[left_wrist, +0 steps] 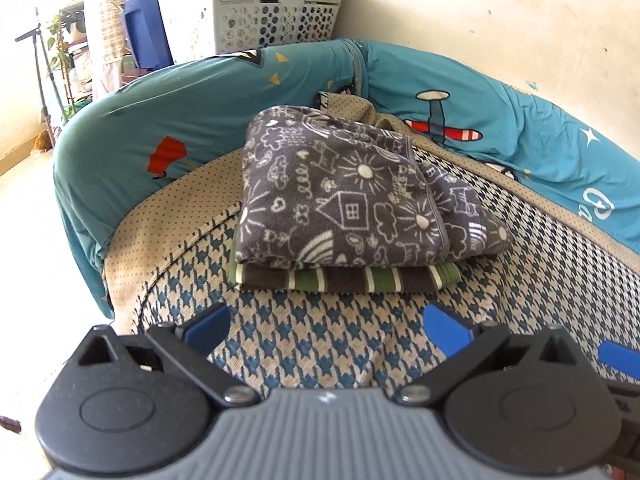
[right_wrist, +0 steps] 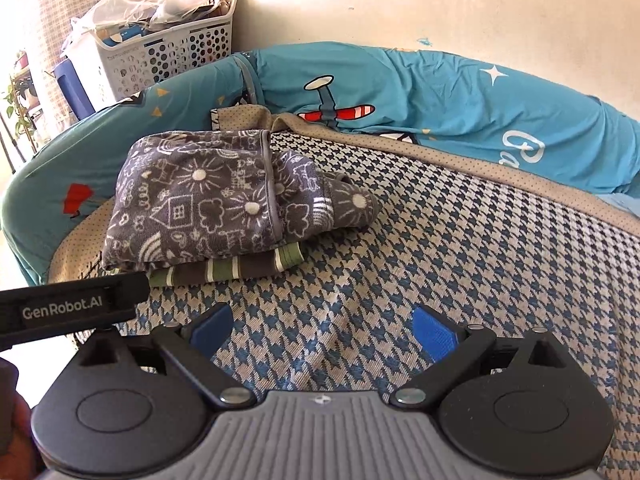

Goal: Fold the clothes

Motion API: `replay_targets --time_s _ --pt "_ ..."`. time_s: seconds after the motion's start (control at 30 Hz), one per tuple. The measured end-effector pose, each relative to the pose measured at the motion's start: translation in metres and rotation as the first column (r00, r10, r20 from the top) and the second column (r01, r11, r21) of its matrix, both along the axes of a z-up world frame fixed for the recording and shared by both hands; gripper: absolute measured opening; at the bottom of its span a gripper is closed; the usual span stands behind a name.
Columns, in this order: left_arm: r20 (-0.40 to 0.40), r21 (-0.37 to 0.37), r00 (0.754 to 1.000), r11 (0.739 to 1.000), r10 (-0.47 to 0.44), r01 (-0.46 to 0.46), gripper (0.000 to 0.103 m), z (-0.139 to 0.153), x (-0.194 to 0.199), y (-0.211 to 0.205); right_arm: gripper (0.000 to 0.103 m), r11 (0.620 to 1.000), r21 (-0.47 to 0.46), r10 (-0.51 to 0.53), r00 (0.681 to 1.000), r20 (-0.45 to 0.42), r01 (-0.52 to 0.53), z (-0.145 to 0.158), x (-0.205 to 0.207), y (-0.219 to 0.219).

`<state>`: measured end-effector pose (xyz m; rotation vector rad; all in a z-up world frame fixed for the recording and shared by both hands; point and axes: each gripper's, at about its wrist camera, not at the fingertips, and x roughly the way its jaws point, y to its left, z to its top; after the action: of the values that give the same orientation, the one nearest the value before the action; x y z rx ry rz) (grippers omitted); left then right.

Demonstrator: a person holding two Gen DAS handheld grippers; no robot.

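Note:
A folded grey garment with white doodle print [left_wrist: 352, 192] [right_wrist: 216, 200] lies on top of a folded green, grey and white striped garment [left_wrist: 348, 278] [right_wrist: 232, 268]. The pile rests on a houndstooth mat [left_wrist: 320, 344] [right_wrist: 460, 248]. My left gripper [left_wrist: 326, 326] hovers open just short of the pile's near edge, with nothing between its blue pads [left_wrist: 446, 330]. My right gripper [right_wrist: 322, 330] is also open and empty, to the right of the pile and nearer than it. The left gripper's black body [right_wrist: 68, 308] shows at the left of the right wrist view.
A teal printed bedsheet [left_wrist: 192, 120] [right_wrist: 460, 92] bunches up behind the mat, against a cream wall. A white laundry basket [left_wrist: 260, 16] [right_wrist: 160, 48] full of items stands behind it at the left. The mat's right half [right_wrist: 500, 280] is bare.

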<state>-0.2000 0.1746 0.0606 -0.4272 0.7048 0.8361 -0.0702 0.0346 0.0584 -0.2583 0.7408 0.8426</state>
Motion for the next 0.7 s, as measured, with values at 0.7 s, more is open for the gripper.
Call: replay_targets --time_s 0.7 --pt "-0.031 0.033 1.0 0.999 -0.007 0.008 0.103 -0.001 -0.013 -0.015 0.097 0.999 0.04 -0.027 0.997 0.075 0.024 0.025 -0.014 -0.011"
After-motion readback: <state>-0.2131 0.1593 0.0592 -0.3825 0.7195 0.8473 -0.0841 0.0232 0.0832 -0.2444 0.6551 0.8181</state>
